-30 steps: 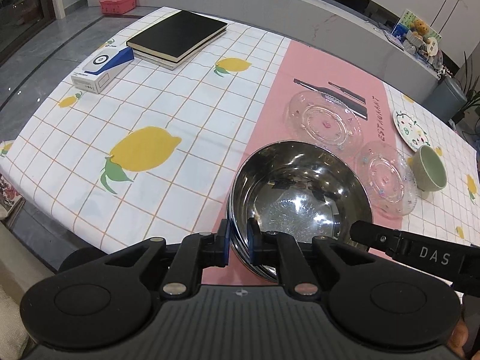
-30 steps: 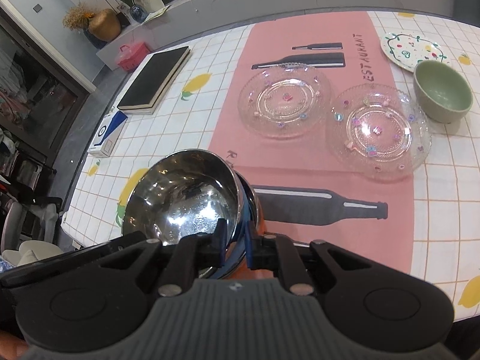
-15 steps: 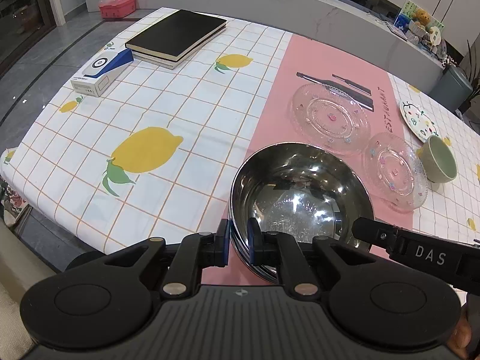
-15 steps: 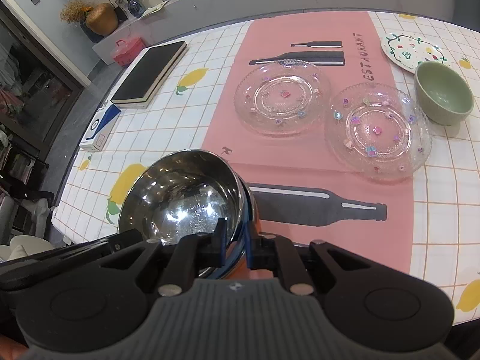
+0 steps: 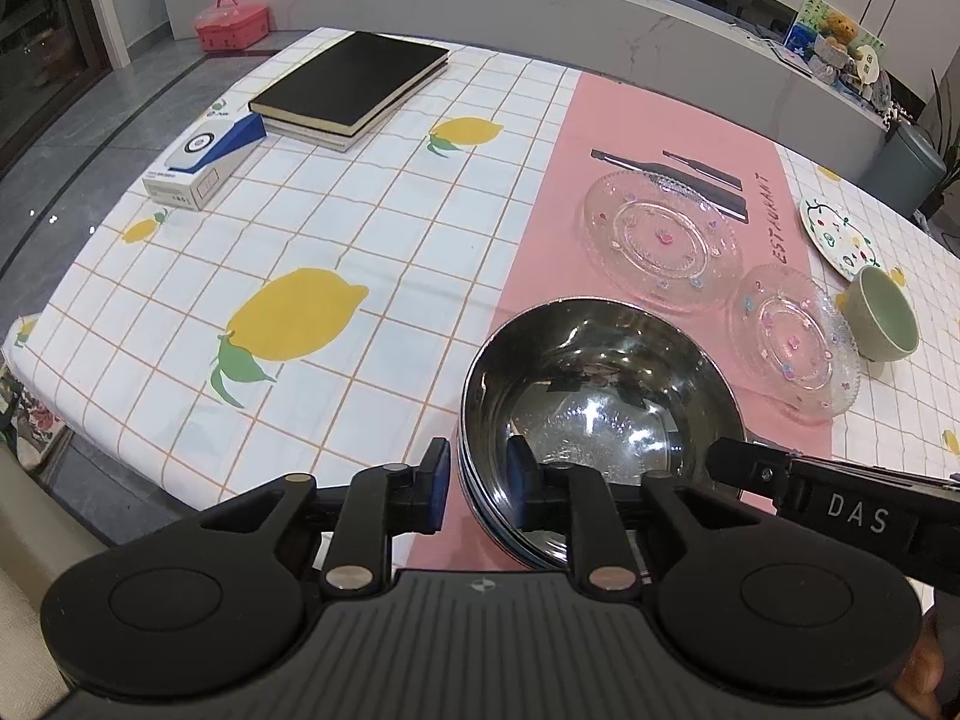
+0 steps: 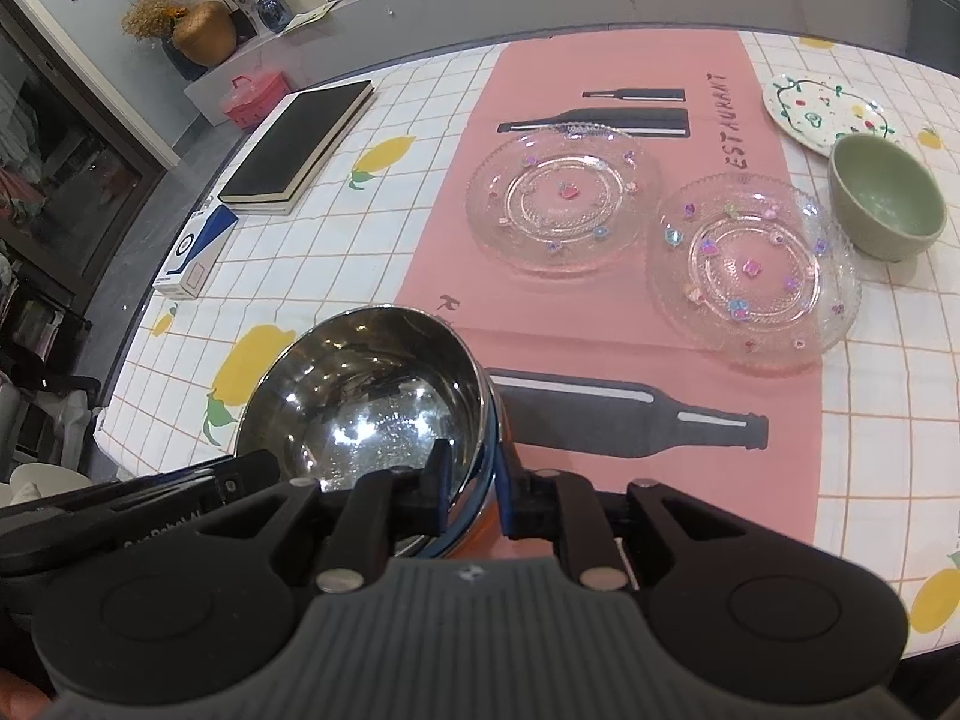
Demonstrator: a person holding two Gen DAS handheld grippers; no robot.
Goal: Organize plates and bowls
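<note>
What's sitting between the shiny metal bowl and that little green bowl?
The smaller clear glass plate lies between the shiny steel bowl and the green ceramic bowl, clearest in the right wrist view.

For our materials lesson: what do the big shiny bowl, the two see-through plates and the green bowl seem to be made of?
Big bowl: likely polished steel, mirror reflections.
Two plates: probably pressed glass, cloth shows through, beaded rims.
Green bowl: apparently matte glazed ceramic, opaque, thick-walled.

I'm looking at a home dining area: table (image 5: 372, 228) with lemon-print cloth and a pink restaurant-motif runner (image 6: 600, 312). At 12 o'clock a marble-look ledge (image 5: 600, 12) carries cables; at 11 o'clock a gold vase (image 6: 204, 33) with dried flowers, plus a pink storage box (image 5: 231, 21) on the floor.
</note>
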